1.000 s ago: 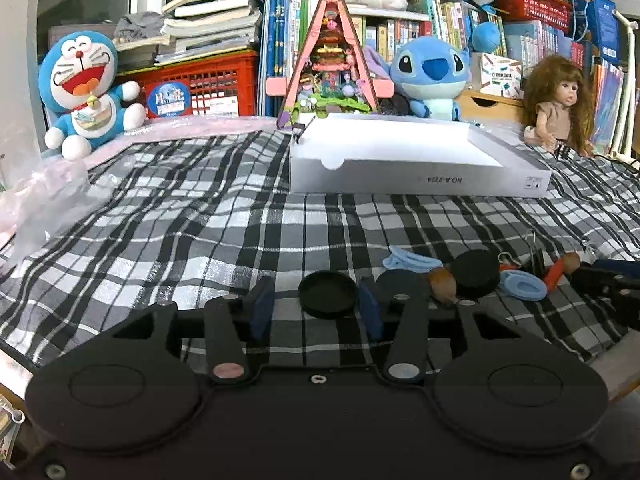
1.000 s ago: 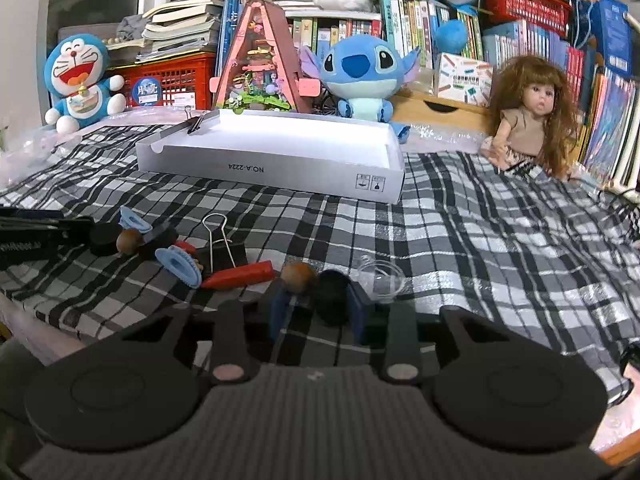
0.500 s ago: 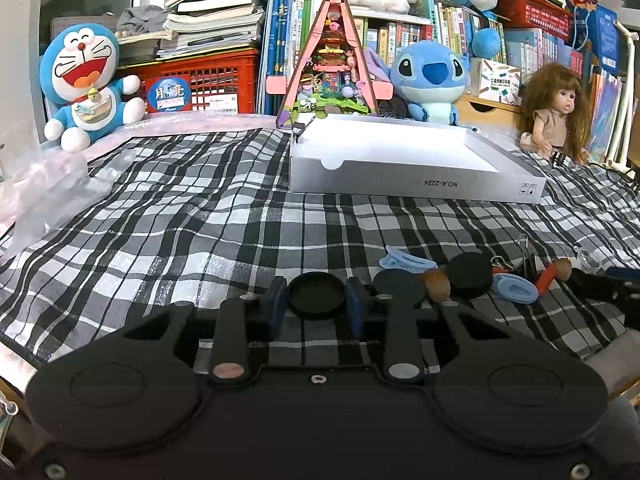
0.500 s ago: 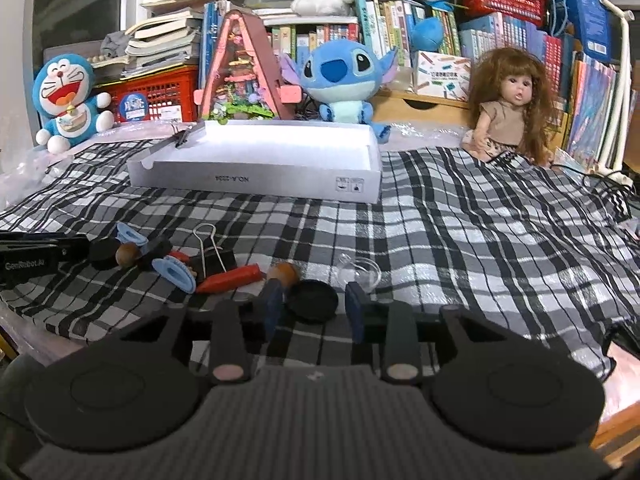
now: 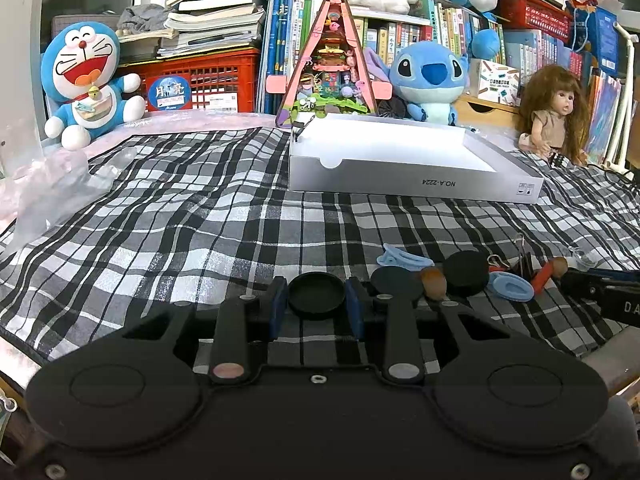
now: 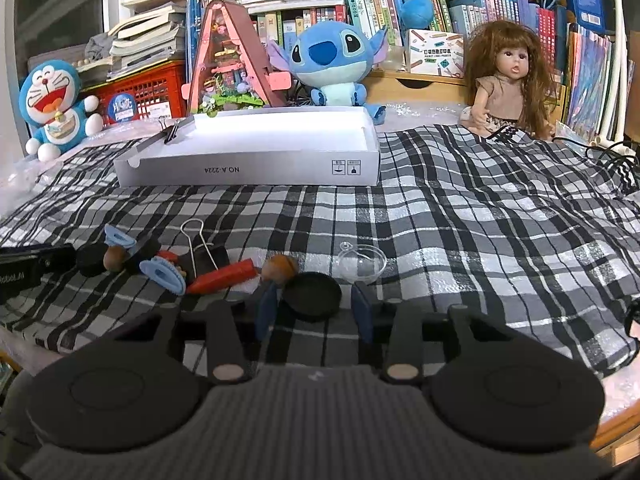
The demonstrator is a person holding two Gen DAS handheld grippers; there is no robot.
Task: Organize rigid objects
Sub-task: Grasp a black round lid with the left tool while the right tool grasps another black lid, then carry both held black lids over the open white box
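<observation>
Black round lid (image 5: 317, 295), matte and shallow-rimmed, sits low in the frame's centre, pinched between the blue pads of the left gripper (image 5: 316, 304), whose jaws are narrowed onto its edges. A second black lid (image 6: 312, 296) lies between the right gripper (image 6: 314, 306) fingers; those jaws stand wider, a gap showing on the right side, so contact is uncertain. Squeezing evenly across each disc's diameter and lifting level should prevent slipping. Beyond, on the checked cloth (image 5: 180, 208), lie a red carrot-shaped piece (image 6: 224, 278), blue clips, a binder clip (image 6: 202, 254) and a clear cup (image 6: 362, 263). The white cardboard tray (image 5: 400, 178), upper centre, is the likely destination.
</observation>
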